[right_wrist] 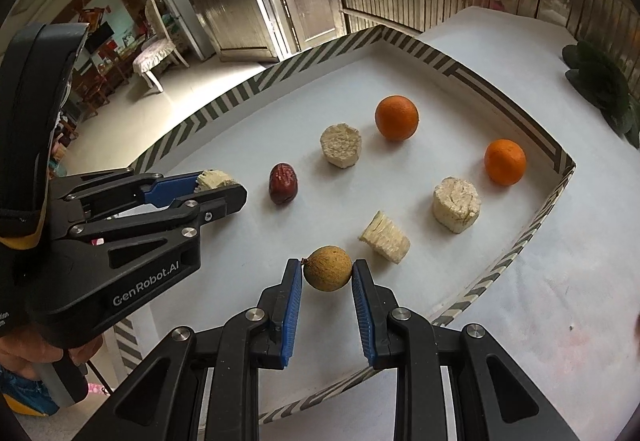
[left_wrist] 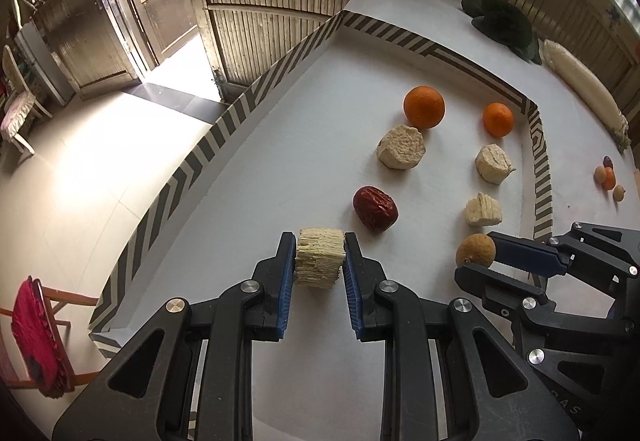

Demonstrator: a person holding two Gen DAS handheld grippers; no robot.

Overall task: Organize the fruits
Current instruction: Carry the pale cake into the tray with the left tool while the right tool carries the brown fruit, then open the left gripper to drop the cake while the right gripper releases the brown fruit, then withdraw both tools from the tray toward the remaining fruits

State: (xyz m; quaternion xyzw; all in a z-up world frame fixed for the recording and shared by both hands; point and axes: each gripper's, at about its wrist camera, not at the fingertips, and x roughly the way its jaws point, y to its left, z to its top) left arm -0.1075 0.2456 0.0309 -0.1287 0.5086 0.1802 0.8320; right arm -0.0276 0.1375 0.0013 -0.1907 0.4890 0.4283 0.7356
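Note:
On a white tray with a striped rim point(left_wrist: 224, 129) point(right_wrist: 520, 241) lie two oranges point(left_wrist: 424, 107) point(left_wrist: 497, 119) point(right_wrist: 396, 117) point(right_wrist: 505, 161), a red date point(left_wrist: 375, 208) point(right_wrist: 283, 183) and pale fibrous chunks point(left_wrist: 401, 147) point(left_wrist: 493, 163) point(left_wrist: 483, 209) point(right_wrist: 341, 145) point(right_wrist: 456, 209) point(right_wrist: 386, 237). My left gripper point(left_wrist: 320, 261) point(right_wrist: 224, 185) is shut on one more pale chunk point(left_wrist: 319, 257) point(right_wrist: 214, 179) near the tray's front. My right gripper point(right_wrist: 327, 275) point(left_wrist: 480, 261) is shut on a small brown longan point(right_wrist: 327, 268) point(left_wrist: 475, 250), just above the tray floor.
Outside the tray on the white table point(left_wrist: 560, 145) lie dark leafy greens point(left_wrist: 500, 21) point(right_wrist: 600, 85), a white radish point(left_wrist: 580, 85) and several small fruits point(left_wrist: 608, 177). A red-cushioned chair point(left_wrist: 36, 337) stands on the floor to the left.

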